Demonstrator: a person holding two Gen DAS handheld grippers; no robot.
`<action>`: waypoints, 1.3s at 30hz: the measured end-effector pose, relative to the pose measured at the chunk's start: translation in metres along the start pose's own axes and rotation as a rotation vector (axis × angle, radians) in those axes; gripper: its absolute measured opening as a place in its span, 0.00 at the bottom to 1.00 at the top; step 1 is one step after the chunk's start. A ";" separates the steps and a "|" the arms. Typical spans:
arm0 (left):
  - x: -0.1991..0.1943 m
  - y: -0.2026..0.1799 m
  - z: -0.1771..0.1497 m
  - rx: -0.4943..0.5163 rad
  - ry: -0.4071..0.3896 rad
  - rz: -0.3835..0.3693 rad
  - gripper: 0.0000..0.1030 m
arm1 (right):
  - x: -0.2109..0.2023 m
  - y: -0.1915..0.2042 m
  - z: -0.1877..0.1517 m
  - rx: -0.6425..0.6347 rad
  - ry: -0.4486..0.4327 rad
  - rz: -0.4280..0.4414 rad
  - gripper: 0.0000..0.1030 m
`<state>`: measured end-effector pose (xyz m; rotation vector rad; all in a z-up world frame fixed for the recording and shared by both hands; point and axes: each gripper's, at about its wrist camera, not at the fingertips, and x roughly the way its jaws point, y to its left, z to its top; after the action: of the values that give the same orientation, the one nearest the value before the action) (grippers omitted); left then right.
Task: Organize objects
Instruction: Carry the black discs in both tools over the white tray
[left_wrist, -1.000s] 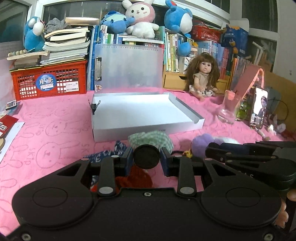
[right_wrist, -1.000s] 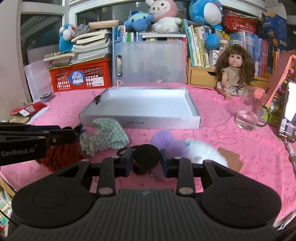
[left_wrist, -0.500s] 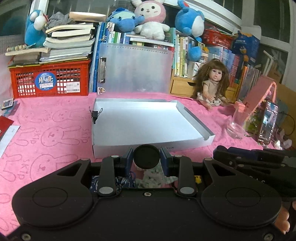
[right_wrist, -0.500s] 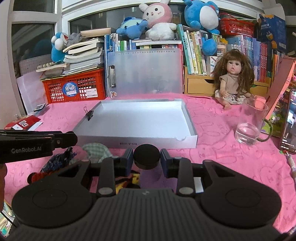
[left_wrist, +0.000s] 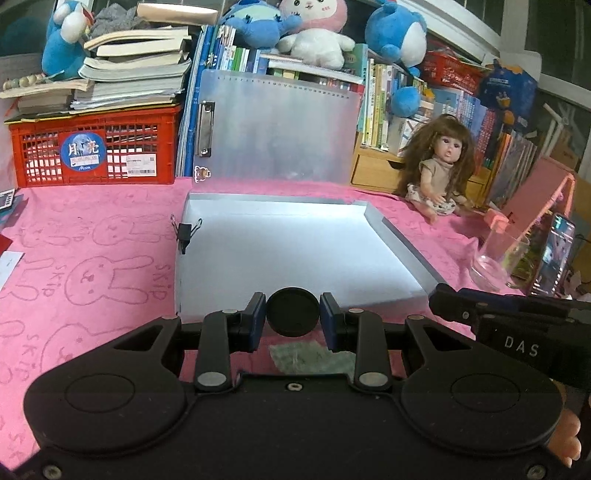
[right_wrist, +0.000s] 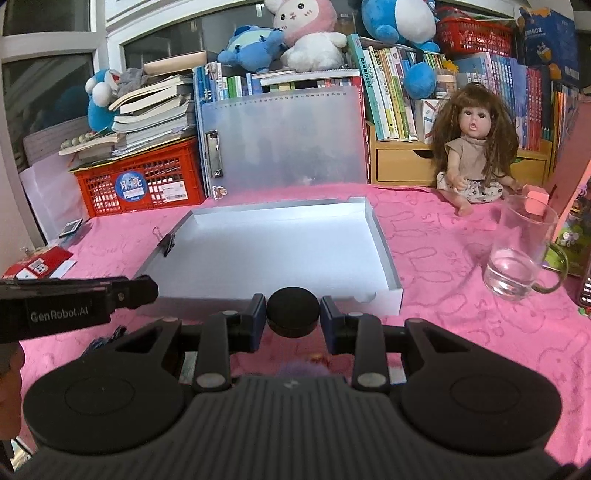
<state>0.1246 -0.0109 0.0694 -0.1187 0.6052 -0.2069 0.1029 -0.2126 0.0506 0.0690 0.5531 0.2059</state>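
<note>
Evidently nothing is packed yet: box (left_wrist: 295, 251) at 12 o'clock lies empty. Cloth items (left_wrist: 310, 360) remain at 6. Both grippers (left_wrist: 293, 321) (right_wrist: 293, 319) are held slightly parted, empty.

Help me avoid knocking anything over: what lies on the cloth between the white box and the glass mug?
Nothing: in the right wrist view, only bare pink cloth separates the white box from the glass mug.

A white shallow box (left_wrist: 295, 251) lies on a pink cloth (left_wrist: 92, 273) printed with outlined bunnies; at ten o'clock a red crate (left_wrist: 96, 147) bears a blue round sticker, at two o'clock a brown-haired doll (left_wrist: 439, 166) wears beige
</note>
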 end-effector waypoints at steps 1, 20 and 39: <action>0.006 0.001 0.004 -0.003 0.006 0.005 0.29 | 0.004 -0.002 0.003 0.004 0.003 0.001 0.36; 0.115 0.006 0.048 -0.052 0.127 0.042 0.29 | 0.097 -0.019 0.052 0.030 0.116 0.027 0.36; 0.159 0.005 0.041 -0.052 0.231 0.091 0.29 | 0.144 -0.033 0.046 0.111 0.244 0.026 0.36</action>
<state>0.2764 -0.0399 0.0145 -0.1177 0.8444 -0.1172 0.2529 -0.2147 0.0118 0.1600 0.8067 0.2101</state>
